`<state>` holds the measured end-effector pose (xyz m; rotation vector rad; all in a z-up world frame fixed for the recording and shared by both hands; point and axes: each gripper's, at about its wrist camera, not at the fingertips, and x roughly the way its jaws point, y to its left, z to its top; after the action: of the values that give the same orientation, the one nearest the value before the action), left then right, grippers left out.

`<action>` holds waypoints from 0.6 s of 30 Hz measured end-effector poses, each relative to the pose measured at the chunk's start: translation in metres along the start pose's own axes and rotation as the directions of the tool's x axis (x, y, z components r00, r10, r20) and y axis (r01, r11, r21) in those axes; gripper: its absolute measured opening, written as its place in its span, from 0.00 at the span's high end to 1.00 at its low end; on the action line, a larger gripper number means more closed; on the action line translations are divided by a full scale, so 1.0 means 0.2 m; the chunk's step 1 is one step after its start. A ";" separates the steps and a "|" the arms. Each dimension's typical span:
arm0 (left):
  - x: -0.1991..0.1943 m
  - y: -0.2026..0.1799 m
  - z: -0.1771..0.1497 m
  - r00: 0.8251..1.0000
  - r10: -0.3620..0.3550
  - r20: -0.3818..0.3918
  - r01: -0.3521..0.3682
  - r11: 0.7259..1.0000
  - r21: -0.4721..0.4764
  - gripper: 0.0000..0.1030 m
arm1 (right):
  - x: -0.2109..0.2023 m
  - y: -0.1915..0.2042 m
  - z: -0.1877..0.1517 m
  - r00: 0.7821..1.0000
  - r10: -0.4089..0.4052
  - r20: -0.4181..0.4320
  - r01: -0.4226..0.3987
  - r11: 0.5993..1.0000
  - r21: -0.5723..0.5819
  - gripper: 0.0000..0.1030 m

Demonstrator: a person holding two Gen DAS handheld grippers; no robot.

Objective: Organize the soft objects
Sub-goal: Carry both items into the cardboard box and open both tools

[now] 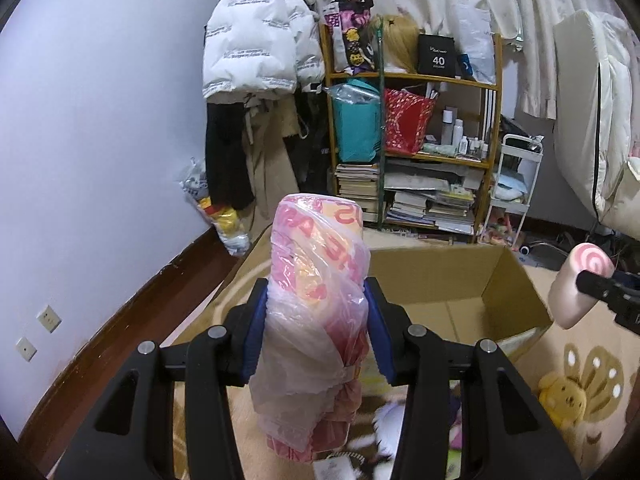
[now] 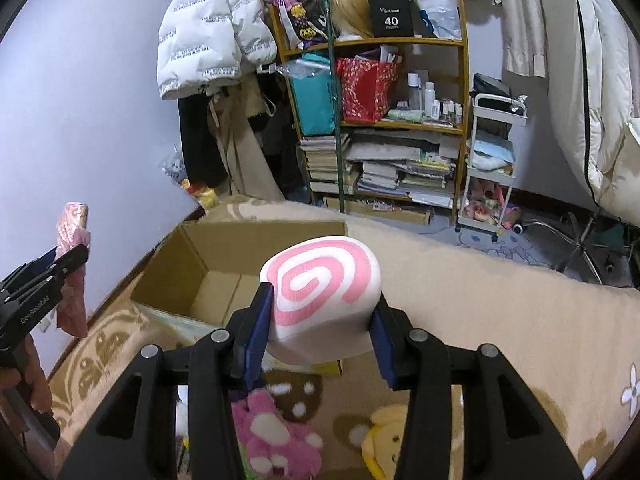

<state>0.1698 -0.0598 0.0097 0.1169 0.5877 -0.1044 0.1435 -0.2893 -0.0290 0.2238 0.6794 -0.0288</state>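
Grippers first: your left gripper (image 1: 316,332) squeezes a pink bundle (image 1: 316,300) wrapped in thin plastic, and your right gripper (image 2: 320,328) pinches a white cushion (image 2: 320,292) with a pink swirl, both raised above the rug (image 2: 500,312). Just beyond sits 1 open cardboard box (image 2: 192,264). Carry each over its opening and lower well inside before letting go, because the plastic may slip.

Both wrist views face the cardboard box (image 1: 452,280) and shelf (image 2: 376,80) from nearby.

Pink bundle in clear plastic bag (image 1: 316,312), upright, off the floor; white pillow with pink swirl (image 2: 320,300), before open cardboard box (image 2: 224,276).
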 end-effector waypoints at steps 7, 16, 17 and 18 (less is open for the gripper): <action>0.10 -0.11 0.15 0.996 -0.089 -0.007 0.089 0.996 -0.003 0.57 | 0.08 0.04 0.10 1.000 0.006 0.031 -0.006 1.000 -0.007 0.52; 0.36 -0.25 0.10 0.979 -0.090 -0.185 0.095 0.995 0.016 0.57 | 0.21 0.09 0.09 0.999 0.028 -0.027 -0.029 1.000 -0.007 0.49; 0.38 -0.26 0.09 0.974 -0.093 -0.207 0.098 0.995 0.012 0.57 | 0.22 0.09 0.08 0.999 0.029 -0.039 -0.030 1.000 -0.009 0.49; 0.40 -0.26 0.07 0.969 -0.090 -0.232 0.094 0.995 0.009 0.57 | 0.24 0.10 0.07 0.998 0.031 -0.059 -0.031 0.999 -0.008 0.49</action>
<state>0.2364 -0.1189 -0.0264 0.1223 0.8251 -0.1887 0.1911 -0.2712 -0.0454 0.2277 0.7340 0.0104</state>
